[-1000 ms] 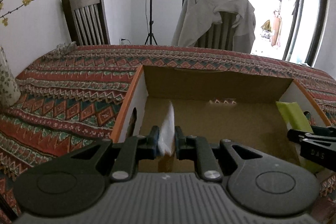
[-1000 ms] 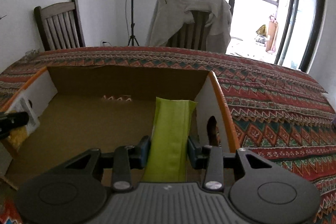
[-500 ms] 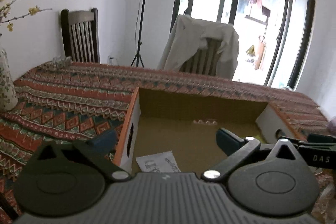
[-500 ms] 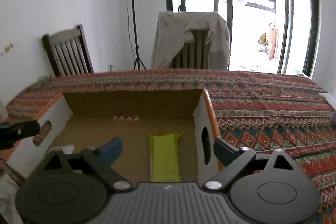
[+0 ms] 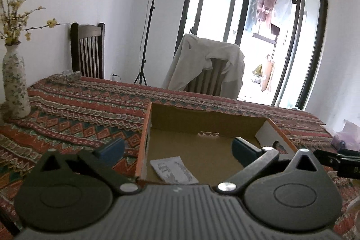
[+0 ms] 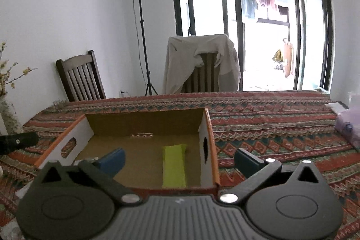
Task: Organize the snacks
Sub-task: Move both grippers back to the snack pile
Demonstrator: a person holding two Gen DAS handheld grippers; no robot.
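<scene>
Your left gripper (image 5: 177, 147) hangs above the near-left corner of the cardboard box (image 5: 209, 120), its 2 blue-padded fingers (image 5: 111, 147) spread wide with nothing between them. Below and between them a white snack packet (image 5: 173, 169) with dark print lies flat on the box floor, close to the left wall.

Your right gripper (image 6: 178, 158) hovers over the near-right corner of the same box (image 6: 146, 118) — its jaws are opening, at nearly full spread, and grip nothing. One finger (image 6: 112, 159) sits over the box floor; the other is outside the right wall, above the tablecloth. A lime-green snack pack (image 6: 174, 167) lies flat on the floor near the right wall, lengthwise toward the far wall, untouched.

The box is open-topped, orange-edged, white on its side walls with an oval hand hole in each, and it rests on a patterned red-and-green tablecloth (image 6: 270, 118). From the left wrist view the tip of the right gripper pokes in at the right edge; from the right wrist view the dark tip of the left gripper shows at the left edge.

At the table's left end stands a floral vase (image 5: 14, 84) with yellow-blossomed branches. Behind the table are 2 wooden chairs — 1 bare (image 6: 79, 79), 1 draped with a beige jacket (image 6: 200, 62) — and a light stand (image 6: 141, 21) against the white wall.
</scene>
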